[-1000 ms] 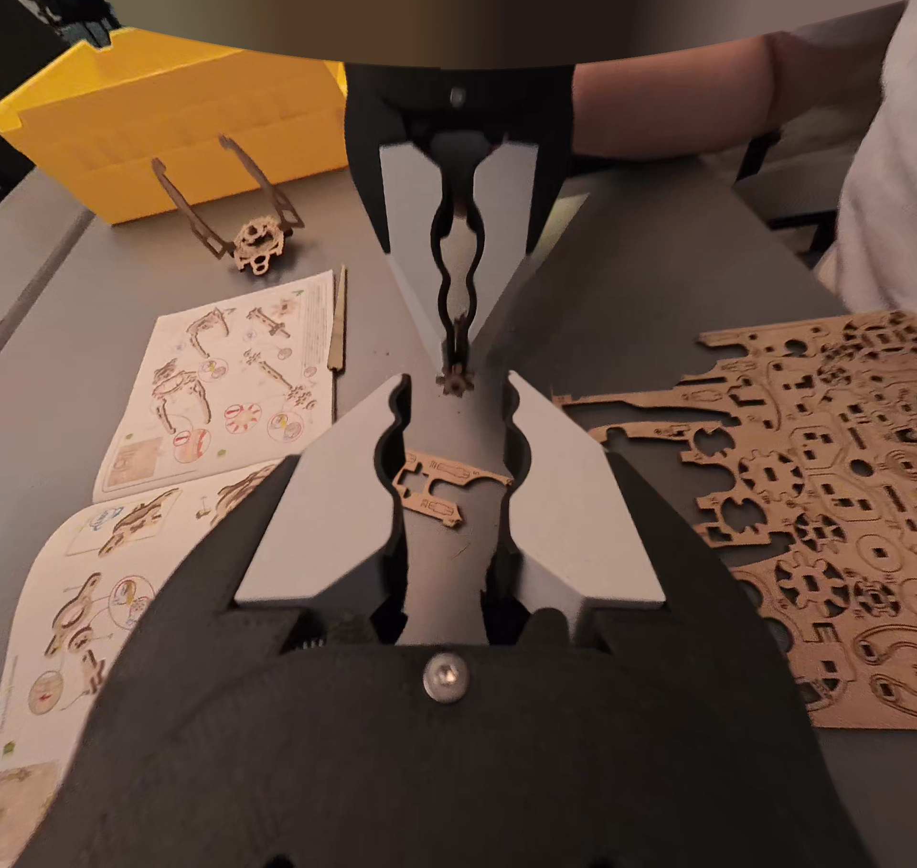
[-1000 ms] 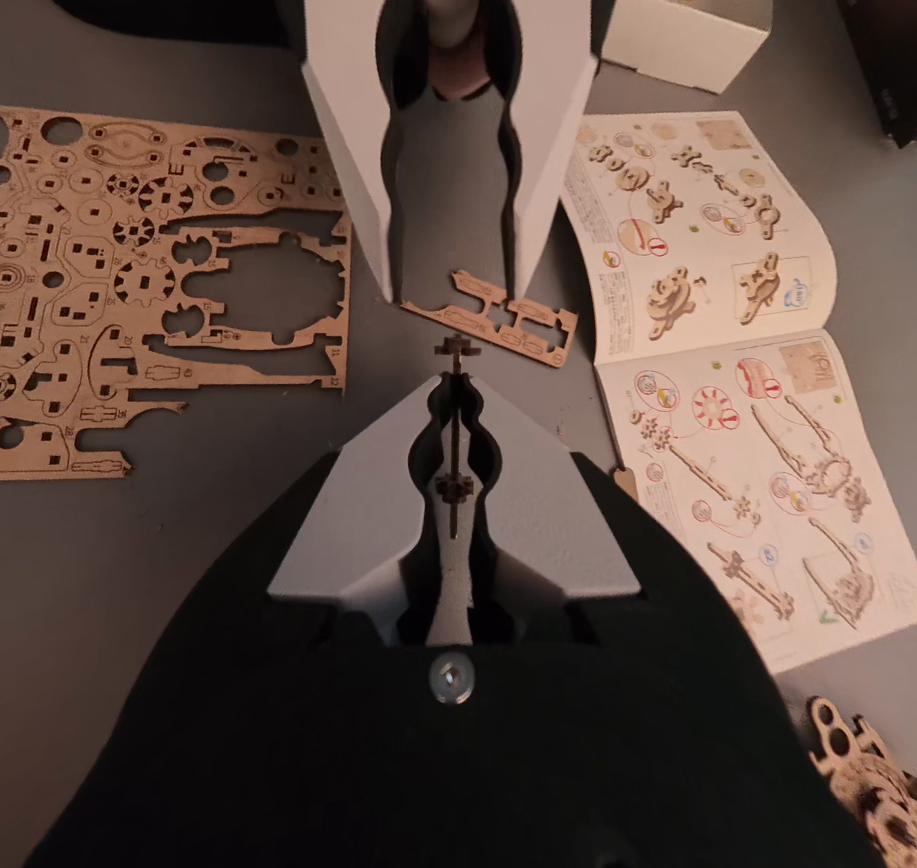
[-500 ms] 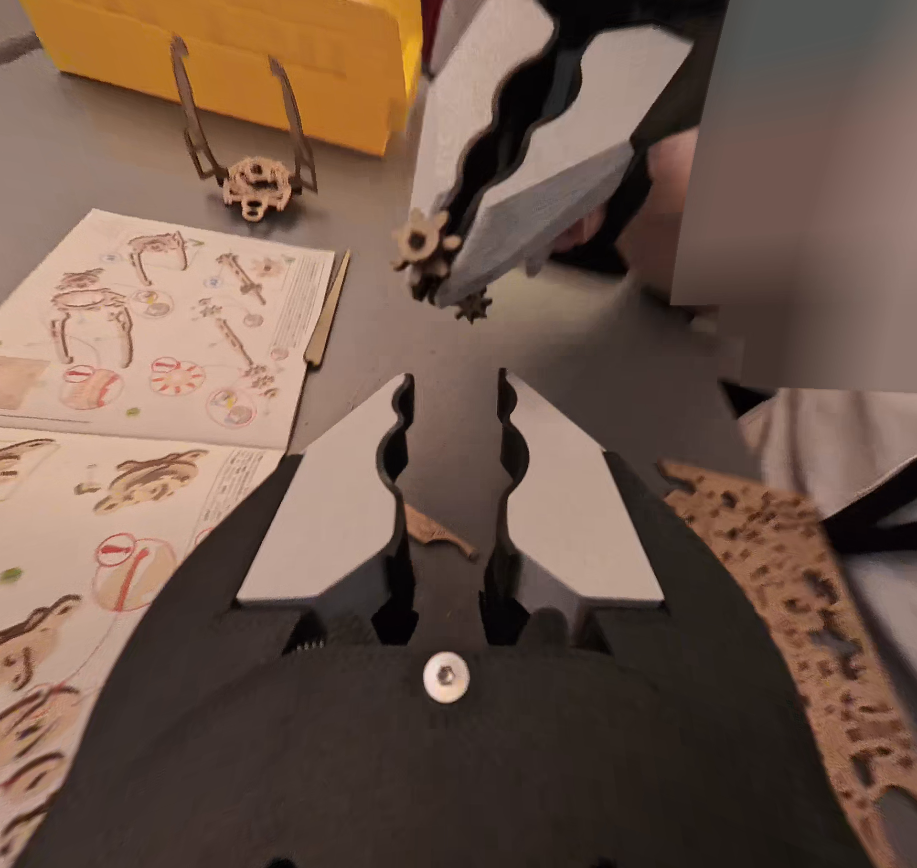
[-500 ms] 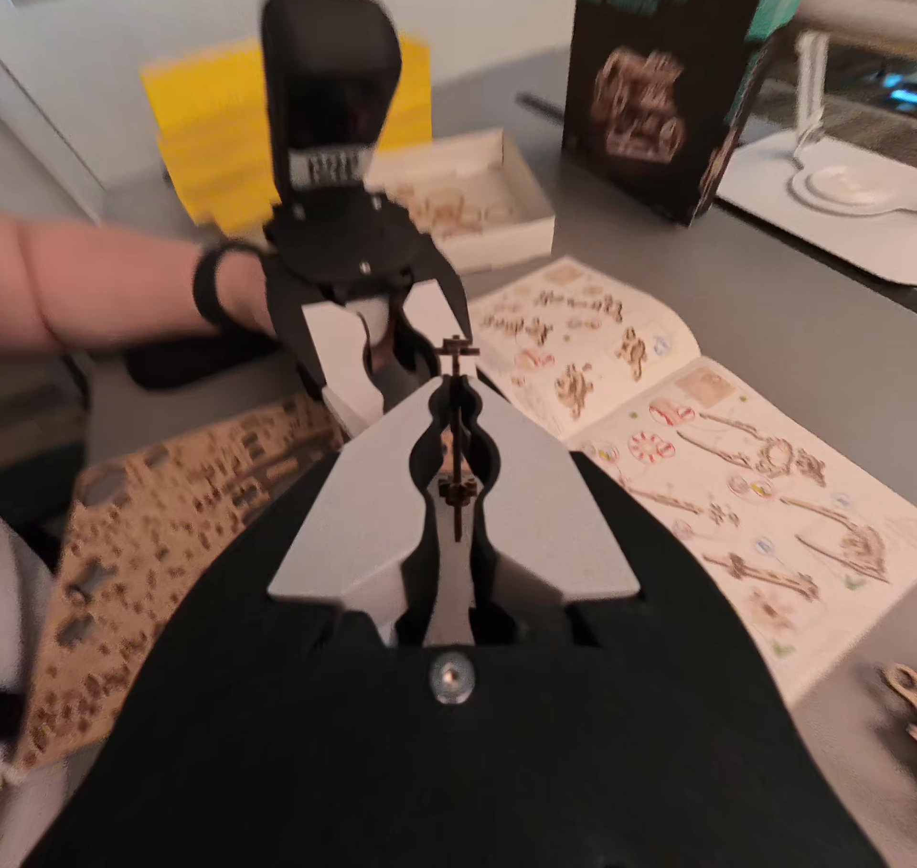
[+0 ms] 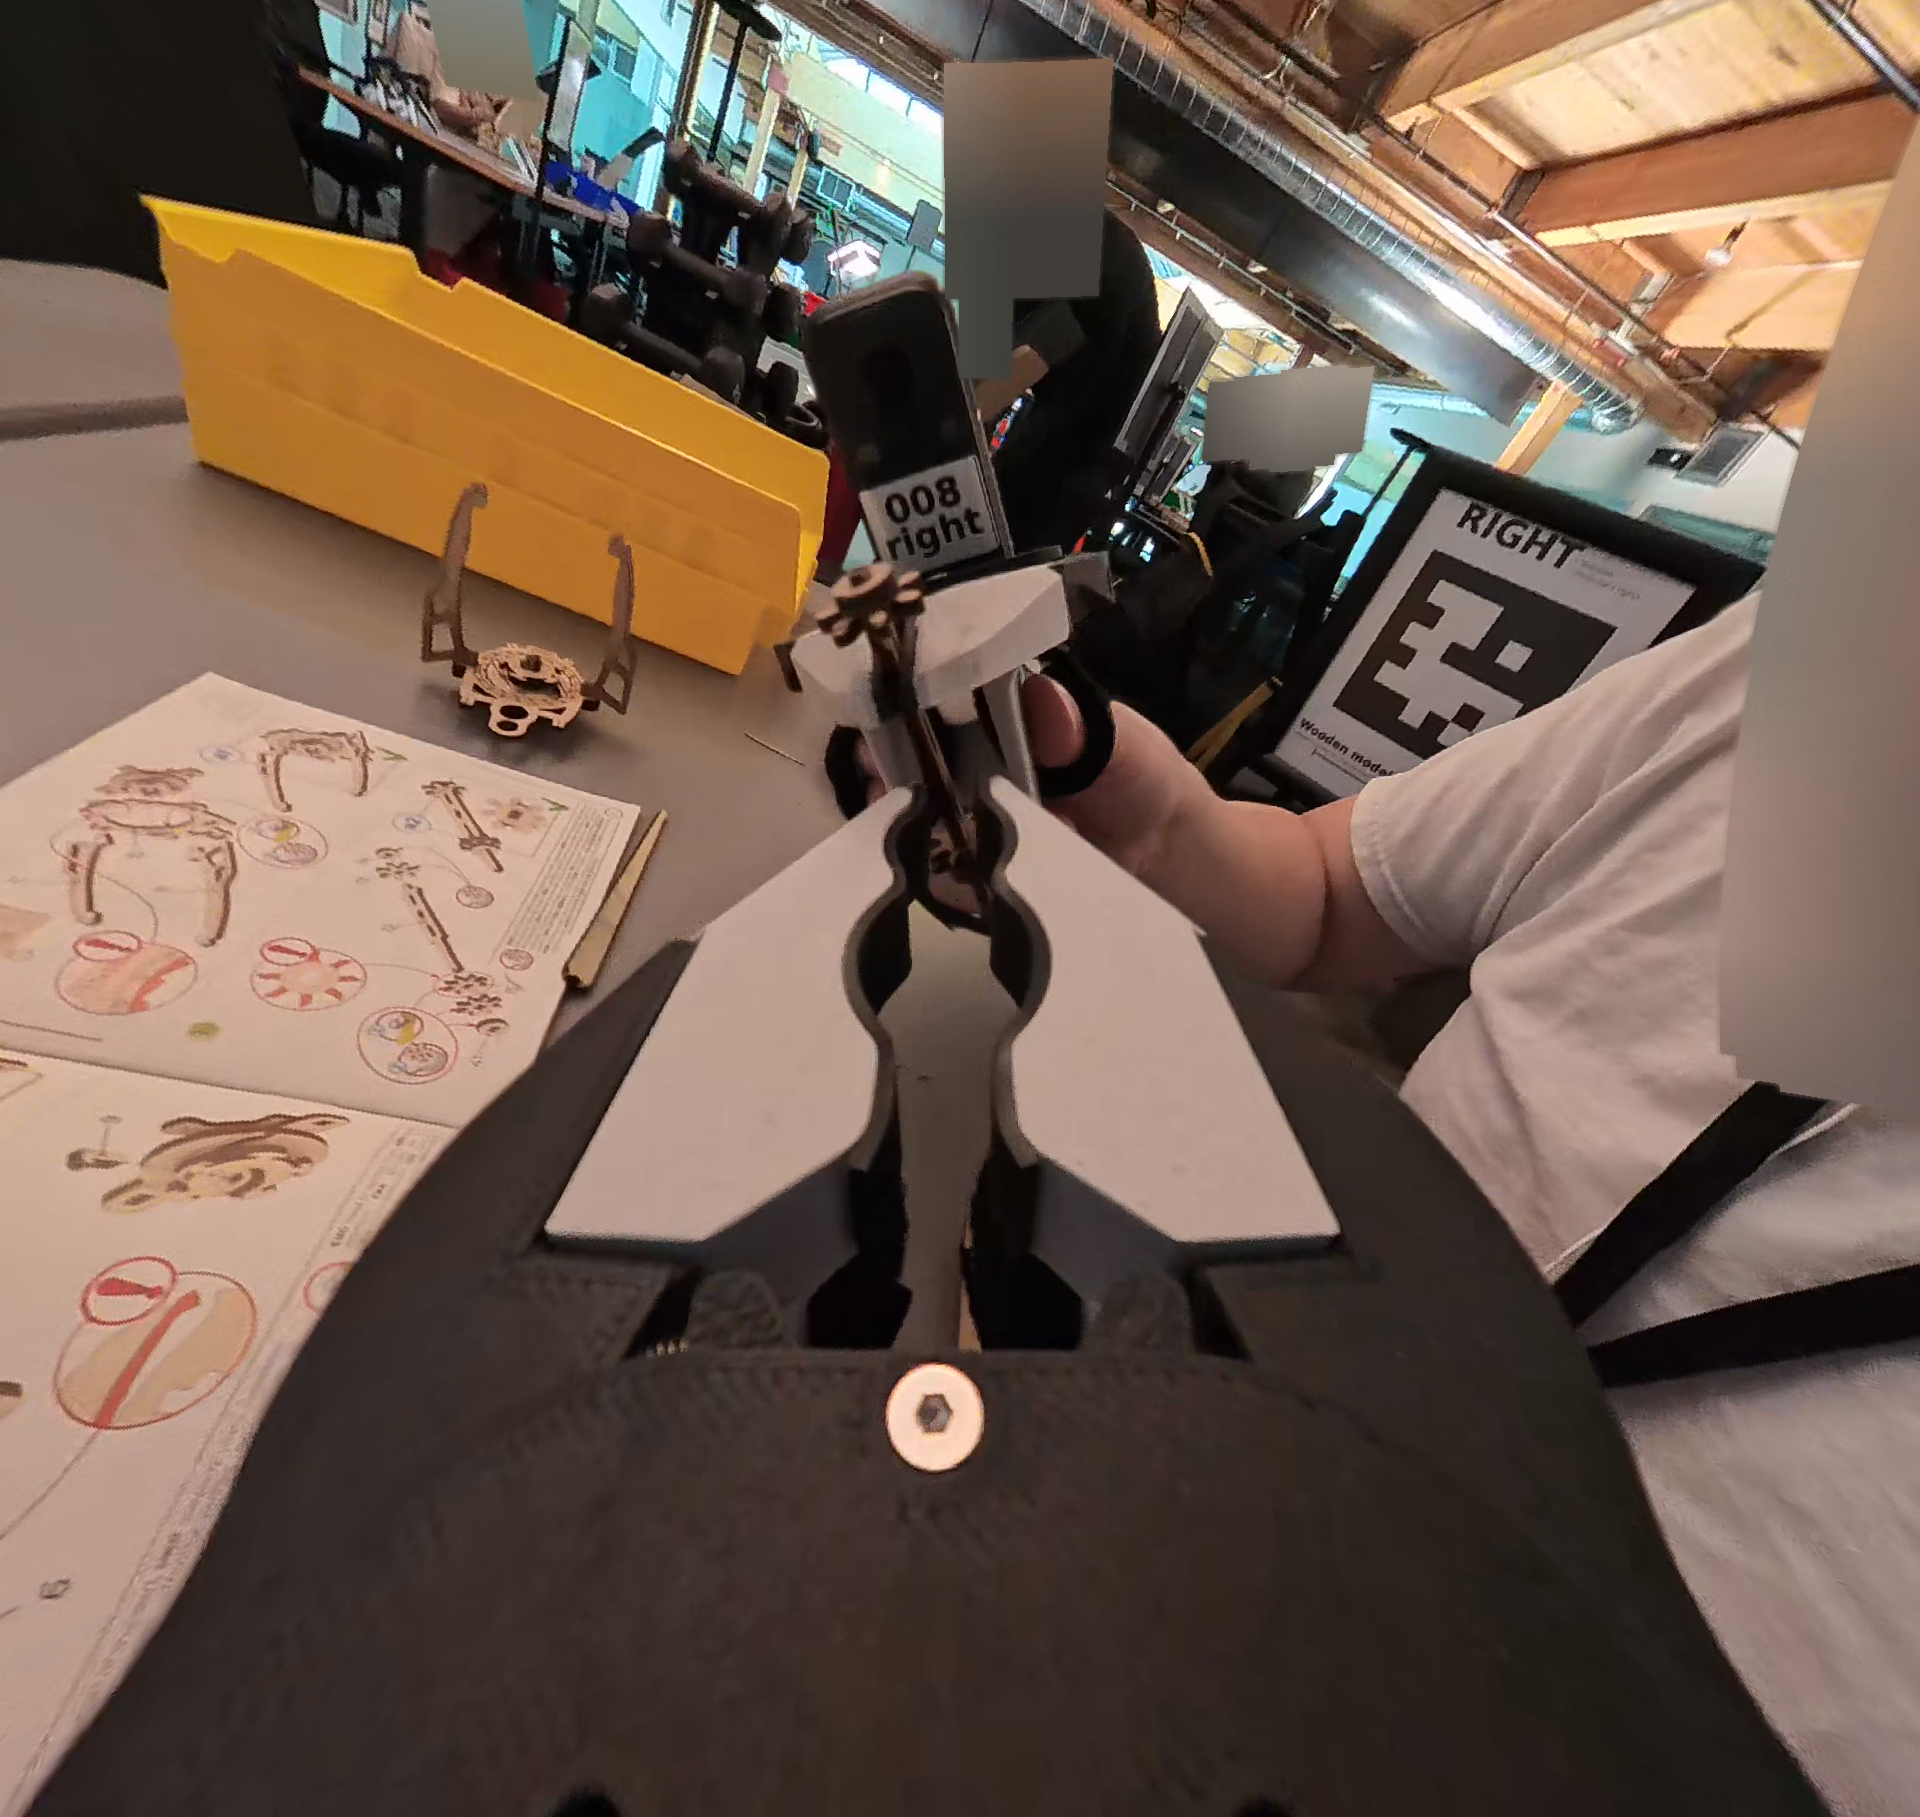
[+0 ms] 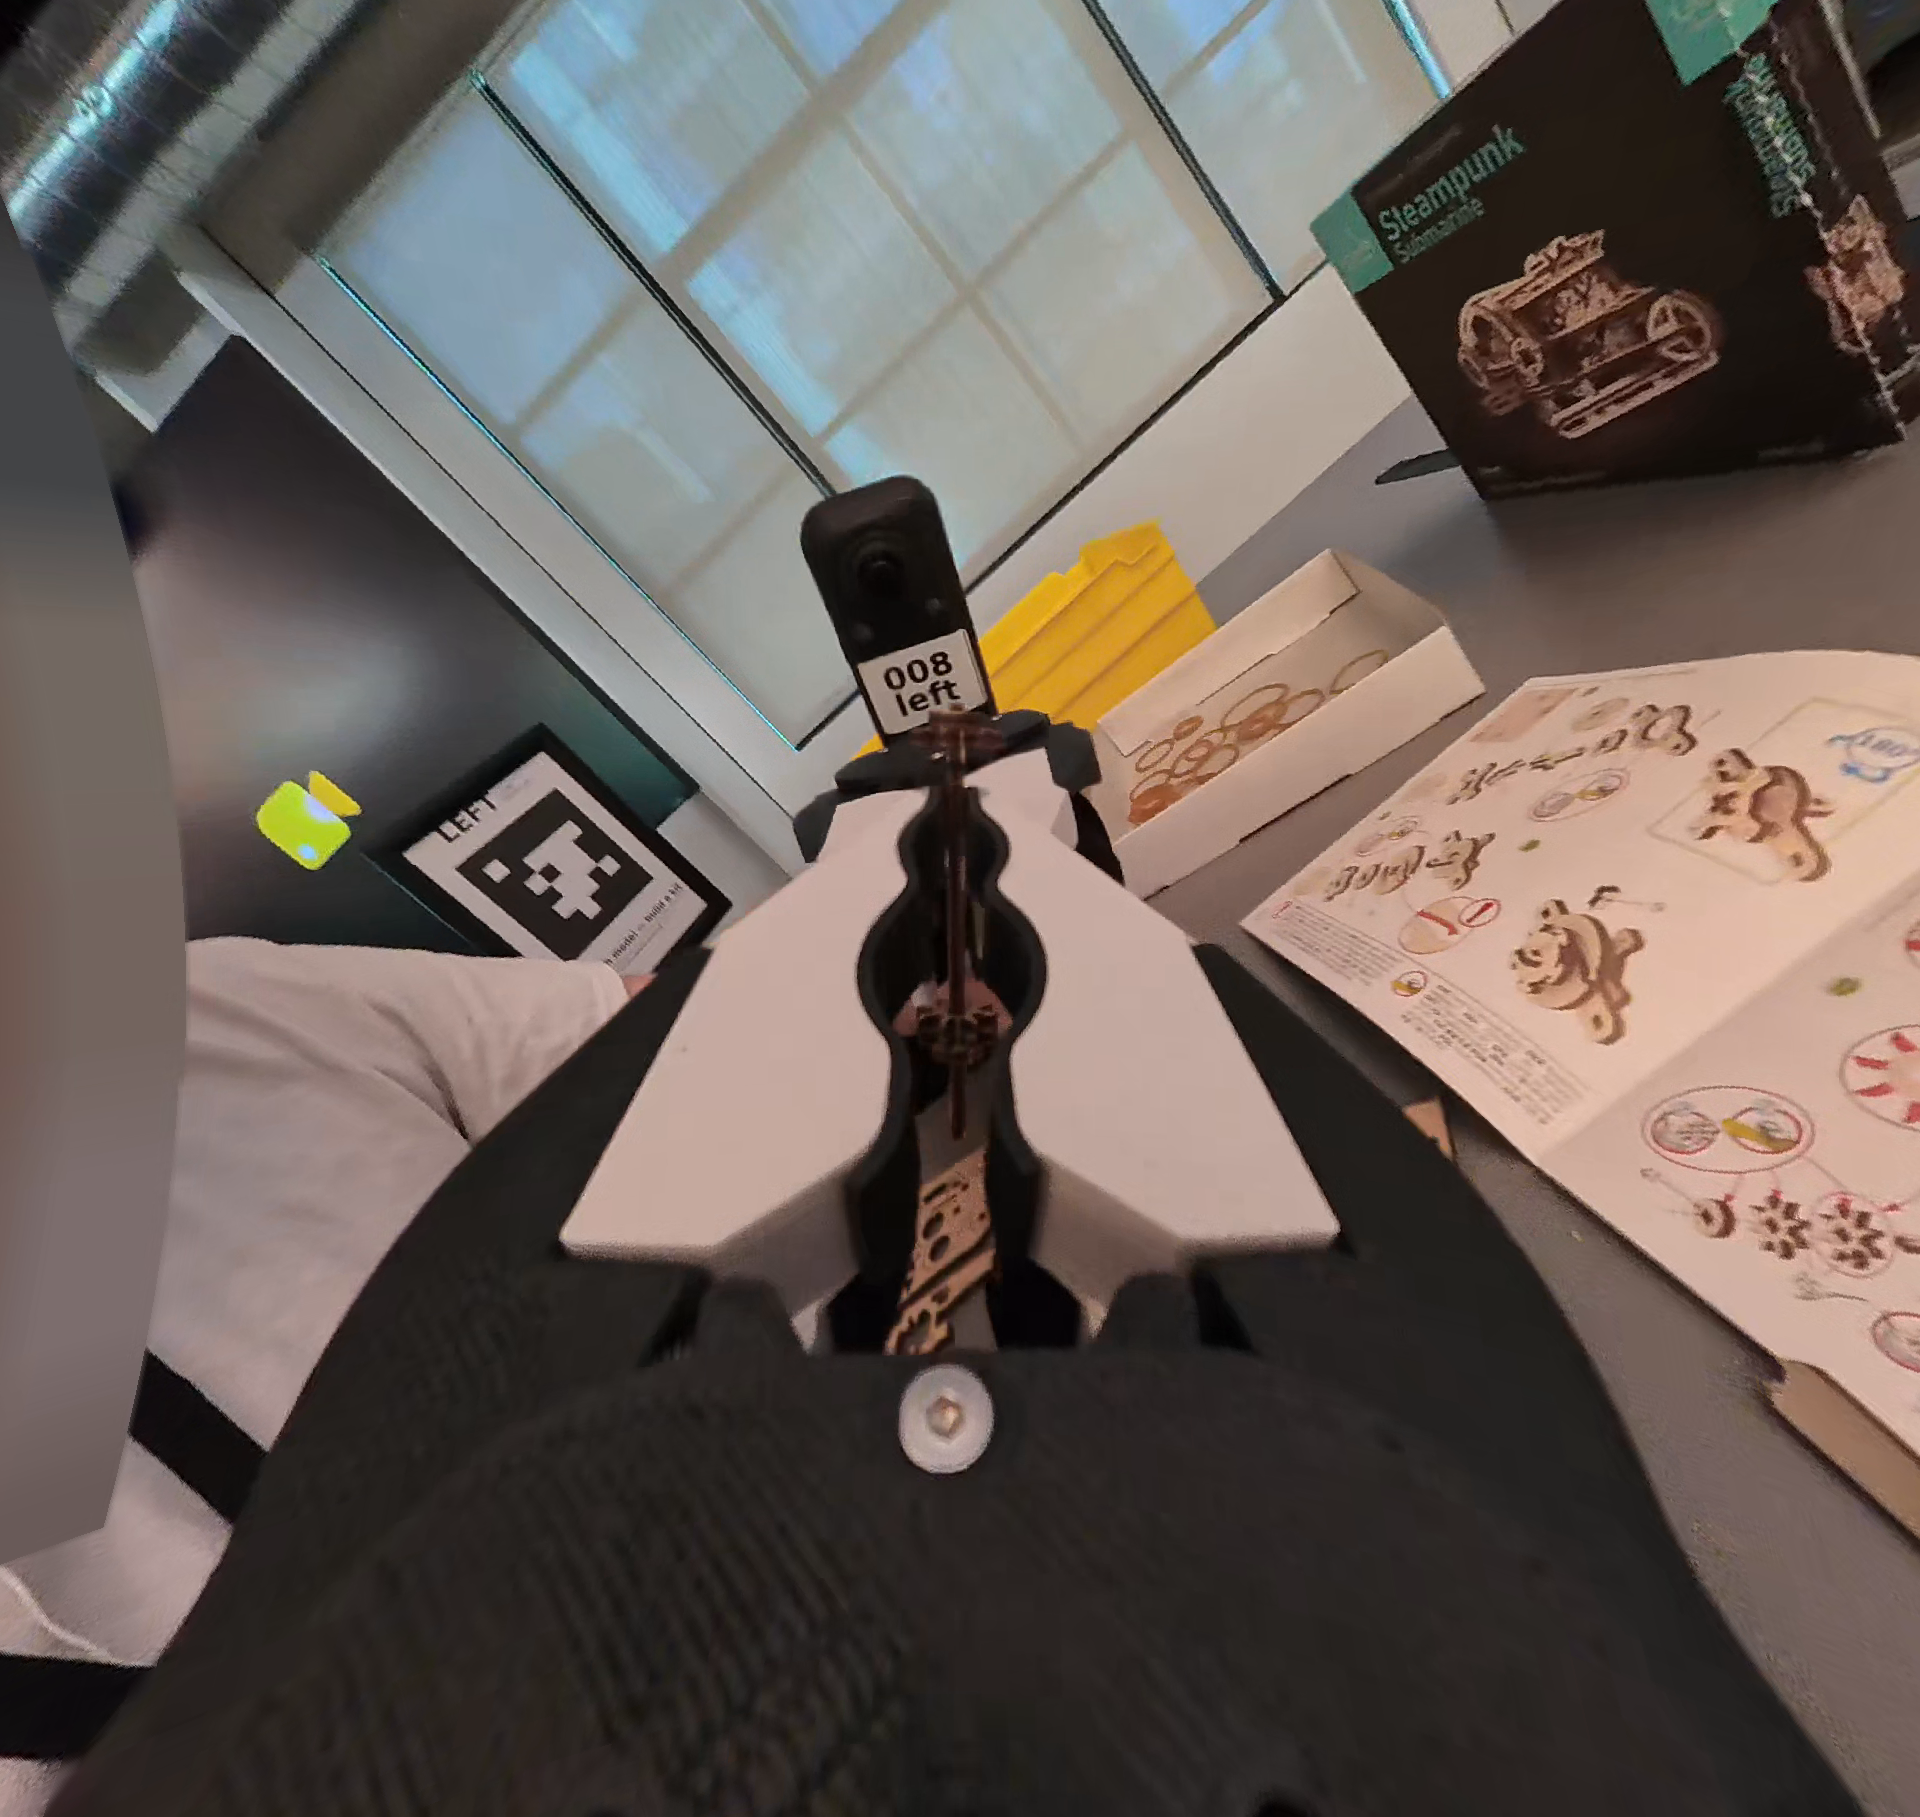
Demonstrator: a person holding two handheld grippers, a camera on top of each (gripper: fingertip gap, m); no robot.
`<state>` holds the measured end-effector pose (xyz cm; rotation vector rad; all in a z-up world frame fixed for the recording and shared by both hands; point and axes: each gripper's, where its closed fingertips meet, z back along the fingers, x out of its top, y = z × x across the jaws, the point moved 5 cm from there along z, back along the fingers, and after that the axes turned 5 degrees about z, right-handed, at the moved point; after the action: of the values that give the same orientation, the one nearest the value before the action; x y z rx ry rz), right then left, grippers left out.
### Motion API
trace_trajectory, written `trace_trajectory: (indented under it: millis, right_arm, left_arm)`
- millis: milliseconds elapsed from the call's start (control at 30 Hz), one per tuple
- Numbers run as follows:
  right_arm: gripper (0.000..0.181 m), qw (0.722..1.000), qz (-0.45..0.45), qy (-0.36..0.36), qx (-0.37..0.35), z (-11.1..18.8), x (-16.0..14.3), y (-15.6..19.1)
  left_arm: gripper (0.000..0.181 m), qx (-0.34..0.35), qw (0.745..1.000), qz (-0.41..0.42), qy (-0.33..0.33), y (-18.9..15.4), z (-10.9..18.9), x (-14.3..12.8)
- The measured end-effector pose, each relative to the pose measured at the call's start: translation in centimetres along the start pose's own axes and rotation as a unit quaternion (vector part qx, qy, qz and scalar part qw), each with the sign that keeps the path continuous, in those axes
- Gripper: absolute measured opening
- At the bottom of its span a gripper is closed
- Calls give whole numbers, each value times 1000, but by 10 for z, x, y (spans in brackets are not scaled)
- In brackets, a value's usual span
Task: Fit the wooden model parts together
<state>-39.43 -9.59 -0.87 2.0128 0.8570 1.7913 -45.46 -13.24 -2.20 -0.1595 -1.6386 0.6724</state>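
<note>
Held up off the grey tabletop (image 5: 156, 562), right tool (image 6: 951, 811) clenched on thin dark wooden axle w/ small gears (image 6: 951, 1019) as near-closed left tool (image 5: 948, 799) pinches its far end: any twist btwn the two could snap the axle or shed a gear.

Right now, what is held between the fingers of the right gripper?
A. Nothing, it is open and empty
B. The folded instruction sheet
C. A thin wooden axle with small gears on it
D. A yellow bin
C: the right gripper is closed on the thin wooden axle, with a small gear between its fingers.
</note>
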Motion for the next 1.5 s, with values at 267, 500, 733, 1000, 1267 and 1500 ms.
trace_trajectory:
  millis: [267, 500, 733, 1000, 1267, 1500]
  right_arm:
    - [1, 999, 0, -3, 36, -6, -5, 4]
    - [0, 994, 86, -16, 64, 2, 0, 16]
    - [0, 998, 42, -10, 49, 5, -4, 3]
    - [0, 999, -8, 7, 42, 8, -12, -13]
    - [0, 999, 1, -2, 52, 13, -8, -16]
    - [2, 998, -15, -6, 59, 15, -8, -23]
  left_arm:
    - [0, -12, 1000, 7, -7, 0, 2, 2]
    - [0, 19, 994, -108, -1, -12, 6, 6]
    - [0, -39, 988, 151, 2, -1, 2, 2]
    - [0, -22, 972, 234, 14, 8, 2, -6]
    - [0, 4, 979, 202, 19, 7, 3, -4]
    - [0, -14, 974, 226, 14, 5, 3, -3]
